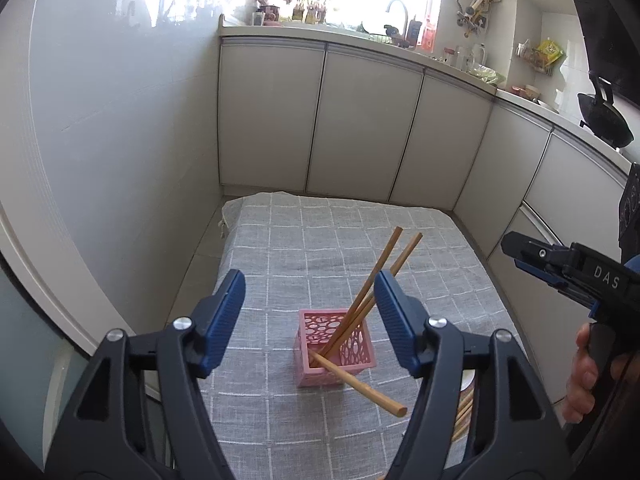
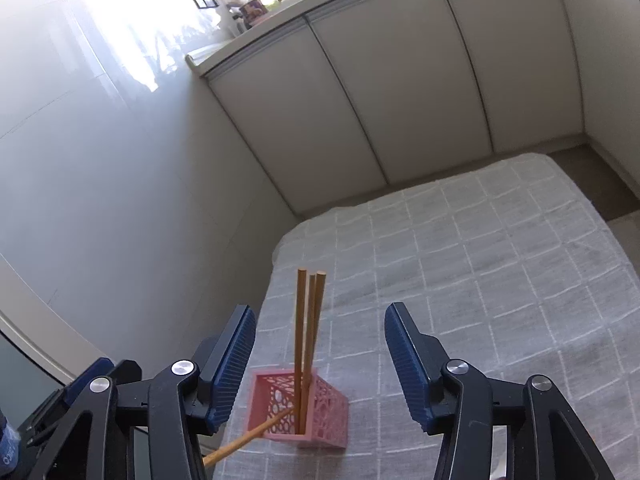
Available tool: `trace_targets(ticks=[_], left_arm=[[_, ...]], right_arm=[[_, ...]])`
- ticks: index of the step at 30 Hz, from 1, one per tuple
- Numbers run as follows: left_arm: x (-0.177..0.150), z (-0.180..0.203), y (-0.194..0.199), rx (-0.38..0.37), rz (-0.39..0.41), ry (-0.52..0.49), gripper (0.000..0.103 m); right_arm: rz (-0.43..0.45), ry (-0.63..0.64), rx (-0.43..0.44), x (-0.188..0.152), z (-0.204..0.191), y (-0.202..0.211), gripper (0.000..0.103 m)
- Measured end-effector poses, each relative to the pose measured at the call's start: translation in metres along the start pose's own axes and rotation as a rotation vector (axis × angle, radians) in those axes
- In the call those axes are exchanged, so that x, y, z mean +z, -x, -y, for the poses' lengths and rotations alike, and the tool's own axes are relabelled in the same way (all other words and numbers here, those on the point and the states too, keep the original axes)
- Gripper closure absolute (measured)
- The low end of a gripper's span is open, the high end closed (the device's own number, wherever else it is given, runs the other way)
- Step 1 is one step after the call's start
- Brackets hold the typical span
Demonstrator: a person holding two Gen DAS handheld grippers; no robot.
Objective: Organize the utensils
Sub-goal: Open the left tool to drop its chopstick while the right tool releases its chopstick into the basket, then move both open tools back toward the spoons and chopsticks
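From the left wrist camera, the left gripper (image 1: 310, 312) is hovering above a worktop (image 1: 280, 248) draped in a grey checked cloth, its blue fingers (image 1: 224, 320) standing wide apart and holding nothing. Between and below them a pink perforated holder (image 1: 320, 376) is sitting on the cloth. Two wooden chopsticks (image 1: 380, 276) are leaning in it, tips pointing up and away toward the right finger, while a third chopstick (image 1: 360, 388) is lying across the holder's near rim, its free end sticking out toward the camera. More wooden sticks (image 1: 464, 412) are peeking out behind the right finger (too hidden to count). At the right edge the right gripper (image 1: 520, 250) is reaching in well above the cloth, gripped by the person's hand (image 1: 580, 376); from this angle whether its fingers are apart cannot be told. White cabinet doors (image 1: 360, 120) are running along behind the worktop, and a black wok (image 1: 604, 120) is resting on the counter at far right.

From the right wrist camera, the right gripper (image 2: 320, 360) is poised over the same holder (image 2: 324, 416), fingers (image 2: 236, 364) spread wide and empty. Three chopsticks (image 2: 308, 340) are standing close together in the holder, nearly upright, and another one (image 2: 248, 436) is slanting out over its near-left edge toward the left finger
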State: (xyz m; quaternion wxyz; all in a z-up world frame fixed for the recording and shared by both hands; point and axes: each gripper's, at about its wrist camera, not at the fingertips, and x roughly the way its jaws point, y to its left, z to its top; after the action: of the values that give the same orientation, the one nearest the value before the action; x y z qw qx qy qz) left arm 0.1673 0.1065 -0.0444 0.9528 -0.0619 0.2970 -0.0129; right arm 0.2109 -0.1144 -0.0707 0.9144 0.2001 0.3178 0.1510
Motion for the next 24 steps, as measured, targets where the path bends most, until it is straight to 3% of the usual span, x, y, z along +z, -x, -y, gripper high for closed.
trace_targets(ticks=[5, 10, 18, 24], left_arm=[[-0.001, 0.01, 0.019, 0.005, 0.012, -0.031, 0.021], [-0.007, 0.026, 0.031, -0.006, -0.008, -0.076, 0.018], [-0.025, 0.065, 0.046, -0.074, -0.059, -0.148, 0.01], [-0.046, 0.103, 0.035, -0.127, -0.131, -0.229, 0.009]], right_arm=[[-0.009, 0.038, -0.037, -0.003, 0.004, 0.027, 0.031], [-0.023, 0.05, -0.061, -0.008, 0.012, 0.053, 0.019], [-0.077, 0.012, -0.124, -0.025, 0.042, 0.076, 0.015], [-0.149, -0.054, -0.191, -0.044, 0.082, 0.081, 0.014]])
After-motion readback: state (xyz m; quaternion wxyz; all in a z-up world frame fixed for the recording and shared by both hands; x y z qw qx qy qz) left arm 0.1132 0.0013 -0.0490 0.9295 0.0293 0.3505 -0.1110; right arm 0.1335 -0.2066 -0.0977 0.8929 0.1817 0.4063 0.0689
